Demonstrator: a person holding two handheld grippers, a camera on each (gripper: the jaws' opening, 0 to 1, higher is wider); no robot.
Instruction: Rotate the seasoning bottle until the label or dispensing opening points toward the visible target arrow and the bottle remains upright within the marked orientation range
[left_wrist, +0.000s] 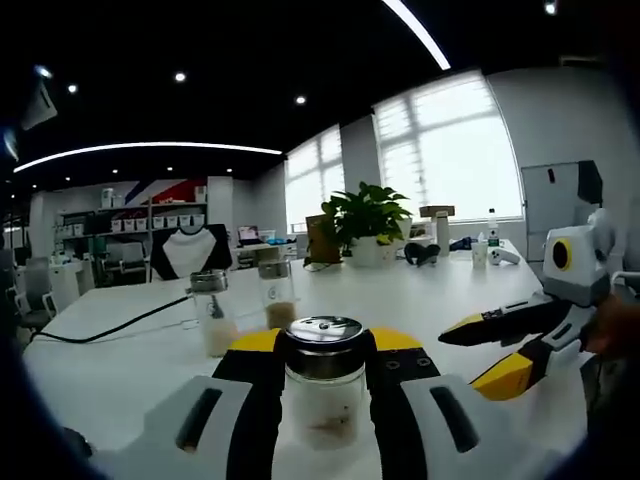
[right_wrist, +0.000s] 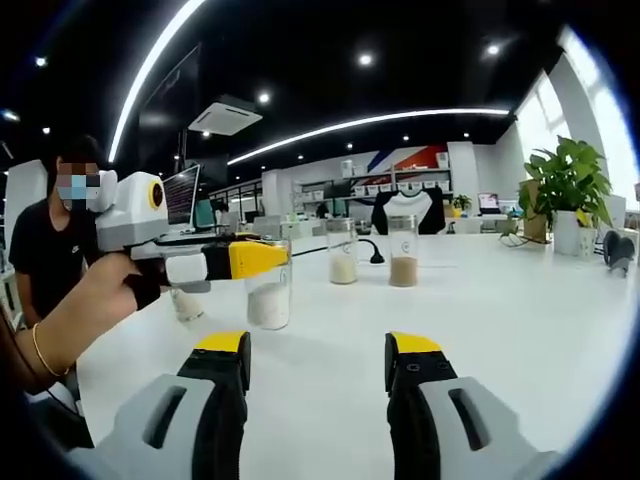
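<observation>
Left gripper (left_wrist: 325, 375) pinching the seasoning bottle (left_wrist: 323, 395) from both sides, just under the shiny metal lid (left_wrist: 324, 333), bottle standing upright on the white surface (left_wrist: 420, 300). Right gripper (right_wrist: 316, 365) spread wide with nothing between the jaws, hovering off to the bottle's right.

From the right gripper view, same bottle sits clamped at the yellow tips, white powder in the bottom. Two more jars (right_wrist: 372, 252) further back from the bottle, well apart from it, and a potted plant (right_wrist: 568, 190) way past those.

No target arrow or label readable from here, so can't say which way to turn yet. Probably best to twist slow around the bottle's own axis, keep the base flat on the surface, no tilting. Grip near the lid means top-heavy leverage, so easy to tip. Could steady it with the free gripper if it wobbles.
</observation>
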